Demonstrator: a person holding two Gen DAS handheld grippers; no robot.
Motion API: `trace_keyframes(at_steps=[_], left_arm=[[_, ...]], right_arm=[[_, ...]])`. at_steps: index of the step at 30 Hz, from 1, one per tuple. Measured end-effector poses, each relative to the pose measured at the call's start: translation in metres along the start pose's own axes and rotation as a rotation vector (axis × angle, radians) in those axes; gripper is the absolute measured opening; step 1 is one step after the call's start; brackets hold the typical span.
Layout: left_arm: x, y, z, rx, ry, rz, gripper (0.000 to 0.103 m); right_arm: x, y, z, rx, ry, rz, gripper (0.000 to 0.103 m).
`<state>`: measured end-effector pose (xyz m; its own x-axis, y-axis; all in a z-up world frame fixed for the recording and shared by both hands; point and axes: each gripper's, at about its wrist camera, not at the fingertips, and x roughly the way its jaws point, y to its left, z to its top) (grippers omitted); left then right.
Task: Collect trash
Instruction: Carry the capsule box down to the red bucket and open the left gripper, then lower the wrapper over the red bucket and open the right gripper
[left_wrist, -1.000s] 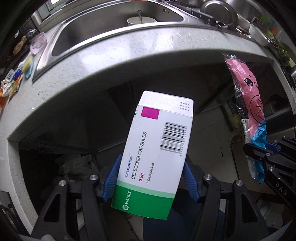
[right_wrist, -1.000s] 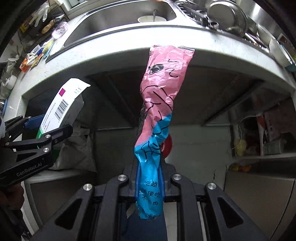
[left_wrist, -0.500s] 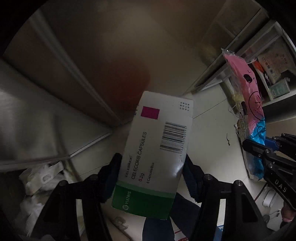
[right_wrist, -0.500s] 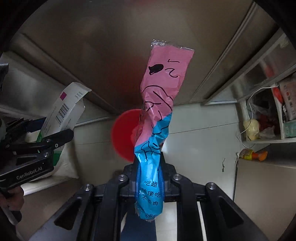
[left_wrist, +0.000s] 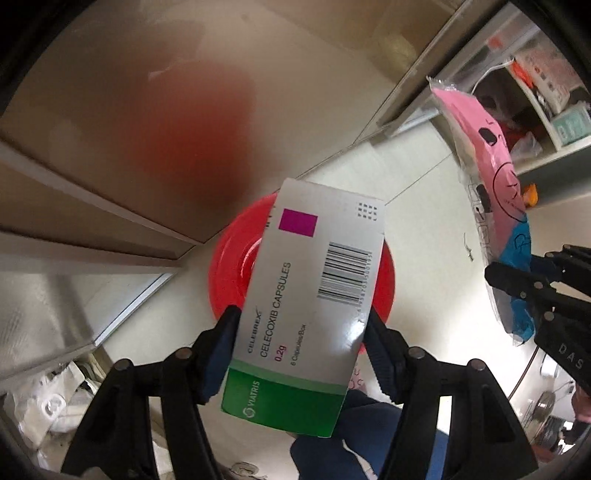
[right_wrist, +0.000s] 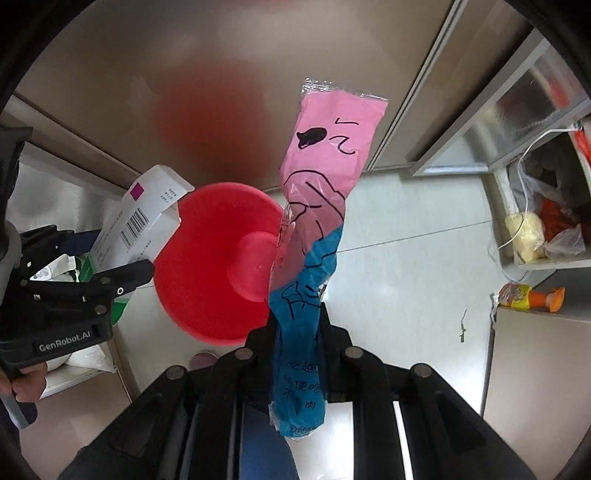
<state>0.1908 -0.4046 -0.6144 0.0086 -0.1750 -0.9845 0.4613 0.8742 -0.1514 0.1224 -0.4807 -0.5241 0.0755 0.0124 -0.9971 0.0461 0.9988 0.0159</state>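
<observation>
My left gripper (left_wrist: 301, 328) is shut on a white and green Celecoxib medicine box (left_wrist: 314, 295), held upright above a red bin (left_wrist: 229, 273) on the floor. My right gripper (right_wrist: 297, 332) is shut on a pink and blue plastic wrapper (right_wrist: 317, 221), which stands up over the red bin's (right_wrist: 210, 266) right side. The wrapper also shows at the right of the left wrist view (left_wrist: 487, 177), and the box with the left gripper shows at the left of the right wrist view (right_wrist: 136, 218).
Steel cabinet fronts (right_wrist: 110, 74) rise behind the bin. Open shelves with bags and packets (right_wrist: 535, 221) stand at the right. A shelf with white bags (left_wrist: 55, 398) is at the lower left. The floor (right_wrist: 406, 258) is pale tile.
Both grippers have dropped from counter height to below the sink counter. The sink has left view and the red bin now lies under the box and wrapper.
</observation>
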Motion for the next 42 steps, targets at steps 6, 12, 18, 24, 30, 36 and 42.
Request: trace_keyframes(at_steps=[6, 12, 18, 24, 30, 36, 42], left_arm=[[0.004, 0.002, 0.004, -0.026, 0.004, -0.013, 0.064], [0.005, 0.007, -0.004, 0.0, -0.016, -0.035, 0.081], [0.004, 0.012, -0.009, 0.012, -0.011, -0.023, 0.084], [-0.009, 0.026, -0.024, -0.034, -0.015, 0.011, 0.084], [-0.019, 0.048, -0.04, -0.099, -0.019, 0.033, 0.084], [-0.019, 0.06, -0.051, -0.135, -0.022, 0.048, 0.084], [-0.03, 0.069, -0.064, -0.154, -0.04, 0.063, 0.084]], right_arm=[[-0.007, 0.004, -0.003, 0.001, -0.001, -0.004, 0.015], [-0.013, 0.001, -0.004, 0.0, -0.006, 0.002, 0.015], [-0.009, 0.002, -0.006, -0.005, 0.005, -0.005, 0.015], [0.005, 0.023, -0.008, -0.052, 0.019, 0.003, 0.015], [0.014, 0.047, -0.008, -0.123, 0.031, 0.015, 0.015], [0.033, 0.059, -0.007, -0.156, 0.07, 0.027, 0.015], [0.04, 0.065, -0.011, -0.179, 0.095, 0.008, 0.054]])
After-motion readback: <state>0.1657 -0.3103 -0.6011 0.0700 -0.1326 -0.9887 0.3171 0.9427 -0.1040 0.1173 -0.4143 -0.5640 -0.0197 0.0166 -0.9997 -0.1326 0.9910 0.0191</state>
